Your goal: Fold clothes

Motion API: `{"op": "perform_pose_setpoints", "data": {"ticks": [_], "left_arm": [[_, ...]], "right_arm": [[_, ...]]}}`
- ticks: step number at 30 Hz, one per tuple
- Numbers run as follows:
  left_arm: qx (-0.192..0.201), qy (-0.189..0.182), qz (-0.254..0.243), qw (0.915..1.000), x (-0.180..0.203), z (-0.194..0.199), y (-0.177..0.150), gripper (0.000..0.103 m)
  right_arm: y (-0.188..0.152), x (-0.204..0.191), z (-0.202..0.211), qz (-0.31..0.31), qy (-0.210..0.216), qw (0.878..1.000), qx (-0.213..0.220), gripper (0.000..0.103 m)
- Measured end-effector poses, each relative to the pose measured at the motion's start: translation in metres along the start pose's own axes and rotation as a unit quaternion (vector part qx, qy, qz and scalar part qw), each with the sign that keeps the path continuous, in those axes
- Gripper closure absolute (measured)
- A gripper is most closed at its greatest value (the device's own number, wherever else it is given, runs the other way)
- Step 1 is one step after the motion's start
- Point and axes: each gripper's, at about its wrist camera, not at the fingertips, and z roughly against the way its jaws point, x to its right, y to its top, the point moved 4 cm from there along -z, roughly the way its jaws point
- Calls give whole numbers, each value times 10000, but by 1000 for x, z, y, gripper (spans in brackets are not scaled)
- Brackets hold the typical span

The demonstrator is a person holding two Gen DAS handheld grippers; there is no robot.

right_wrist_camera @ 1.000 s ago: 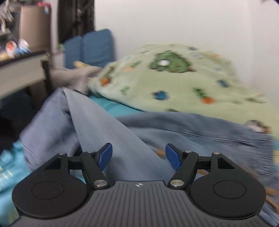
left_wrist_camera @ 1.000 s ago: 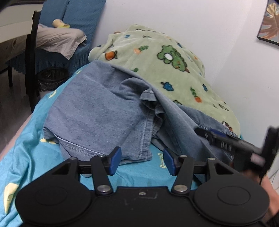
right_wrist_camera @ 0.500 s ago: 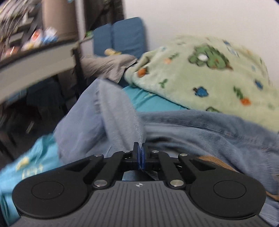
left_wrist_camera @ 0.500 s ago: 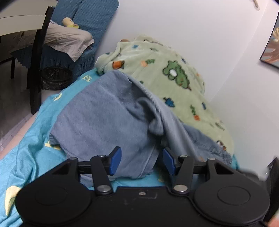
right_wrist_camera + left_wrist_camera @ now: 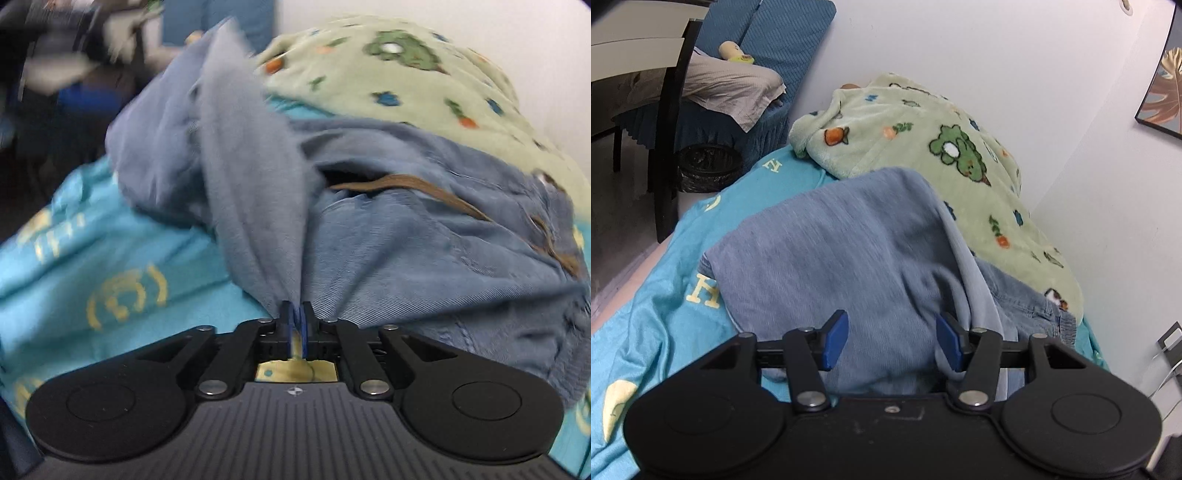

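Observation:
A pair of blue denim jeans point(image 5: 831, 254) lies crumpled on a turquoise bedsheet point(image 5: 657, 295). My left gripper point(image 5: 892, 341) is open, its blue pads on either side of a jeans fold, with cloth between them. In the right wrist view my right gripper point(image 5: 296, 317) is shut on an edge of the jeans point(image 5: 255, 177) and holds that fold lifted off the bed; the waistband with brown lining point(image 5: 424, 188) lies to the right.
A green fleece blanket point(image 5: 942, 147) with cartoon prints is heaped along the white wall behind the jeans. A blue-covered chair point(image 5: 738, 92) with beige cloth, a black bin point(image 5: 705, 166) and a dark table leg point(image 5: 668, 147) stand left of the bed.
My right gripper closed on the jeans edge and pulled it up and toward me. My left gripper moved forward over the jeans, still open.

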Motion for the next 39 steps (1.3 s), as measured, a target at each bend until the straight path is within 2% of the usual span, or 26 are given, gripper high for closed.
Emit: {"op": "perform_pose_setpoints", "data": {"ticks": [1,3,5,7,9,10,13,14,15,16,19,21,22,24,26,28,29,30,34,35,37,39], "left_arm": [[-13,-15,10,10000,0,1,-1,53],[-37,-58,30,10000,1,1,-2,53],[-37,-87,-13,10000,5,1,-4,53],[-33,-128,-60,9999,9,2,-6,53],[-38,-167,-71,9998,11,1,-9,53],[-55,-173,-51,9998,11,0,-10,53],[-149,-153,14,9998,8,-6,-16,53],[-182,-122,10,9998,8,-8,-18,53],[-190,-99,4,9998,8,-10,-19,53],[-199,-75,-2,9998,8,-11,-20,53],[-121,-3,-57,9999,9,-11,-22,53],[-23,66,-111,9999,11,-12,-23,52],[22,99,-134,9999,11,-13,-24,52],[33,152,-131,9998,13,-16,-26,52],[36,199,-147,9997,15,-18,-29,52],[67,246,-176,9995,17,-18,-31,52],[93,270,-197,9994,19,-17,-31,52],[121,290,-220,9993,20,-17,-32,52],[253,253,-327,9988,25,-12,-32,52],[277,239,-350,9987,26,-11,-32,52],[321,214,-398,9985,28,-10,-33,52],[271,246,-493,9981,30,-12,-36,52]], "right_arm": [[3,11,11,-354,12,9992,195,83],[5,38,35,-1208,-9,9906,640,58],[-1,76,52,-2230,-227,9701,927,56],[-16,116,58,-3265,-618,9387,917,55],[-37,152,58,-4177,-1148,8982,749,42],[-49,163,56,-4537,-1316,8787,690,41],[-77,186,43,-5504,-1392,8205,667,40],[-83,190,37,-5701,-1345,8078,661,39],[-86,193,31,-5800,-1303,8012,687,39],[-88,194,27,-5819,-1294,7990,793,39],[-85,200,18,-5802,-1286,7967,1099,30],[-82,205,14,-5803,-1299,7947,1216,30],[-81,210,14,-5804,-1319,7934,1274,33],[-82,218,13,-5806,-1410,7912,1303,55],[-84,222,14,-5834,-1434,7885,1317,60],[-82,225,16,-5802,-1461,7901,1332,69],[-80,226,18,-5753,-1502,7929,1333,80],[-76,226,22,-5678,-1574,7965,1358,83],[-49,231,52,-5165,-1877,8133,1909,86],[-43,234,61,-5055,-1999,8134,2072,86],[-37,247,75,-4996,-2168,8060,2321,87],[-42,263,78,-5088,-2267,7981,2298,87]]}}
